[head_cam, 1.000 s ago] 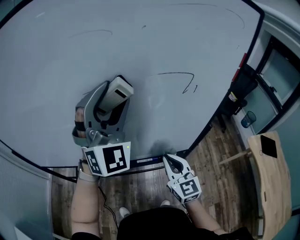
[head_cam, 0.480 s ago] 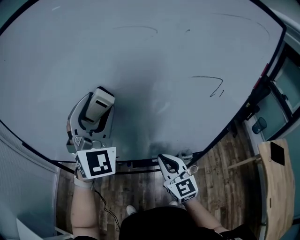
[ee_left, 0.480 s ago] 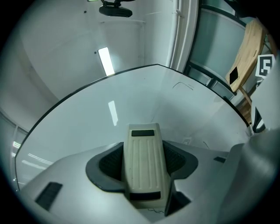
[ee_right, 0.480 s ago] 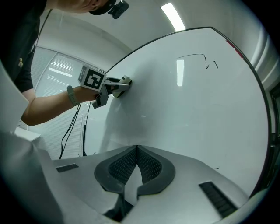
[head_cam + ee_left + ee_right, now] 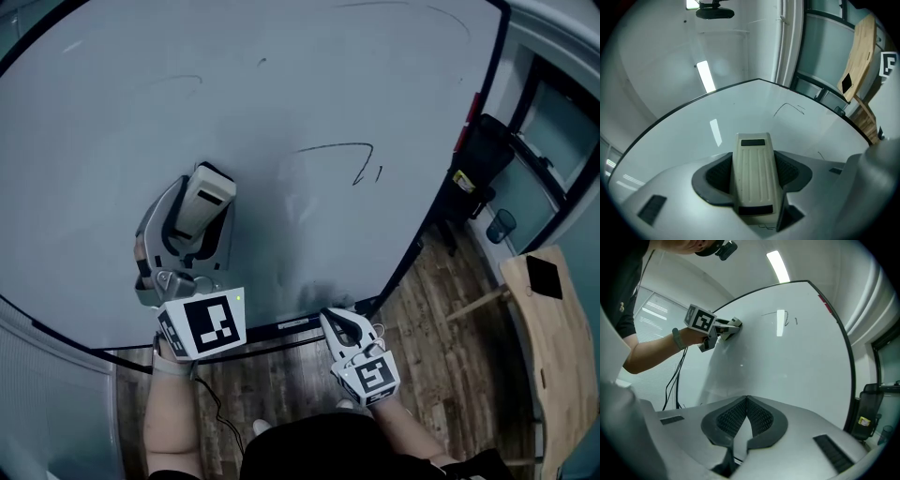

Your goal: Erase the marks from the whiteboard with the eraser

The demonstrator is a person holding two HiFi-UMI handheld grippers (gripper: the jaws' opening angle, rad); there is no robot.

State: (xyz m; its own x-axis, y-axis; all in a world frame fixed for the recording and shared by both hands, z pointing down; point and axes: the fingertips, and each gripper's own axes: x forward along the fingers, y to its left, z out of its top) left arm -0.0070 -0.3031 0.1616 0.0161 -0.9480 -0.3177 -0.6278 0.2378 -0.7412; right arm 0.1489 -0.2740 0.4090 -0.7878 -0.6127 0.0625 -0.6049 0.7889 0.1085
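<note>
Left hand-held gripper [image 5: 195, 228] clamps eraser [image 5: 754, 169] lengthwise along its jaws, against whiteboard [image 5: 328, 84].

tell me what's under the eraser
The left tongs hold the eraser against the whiteboard. The patch beneath is covered, so any mark there can't be seen; a black stroke shows to its right.

I had bare whiteboard [image 5: 112, 112] open from nine round to two o'clock of the eraser [image 5: 208, 202]; toward three, its black frame [image 5: 419, 242] and a dark object [image 5: 483, 155] barred passage.
</note>
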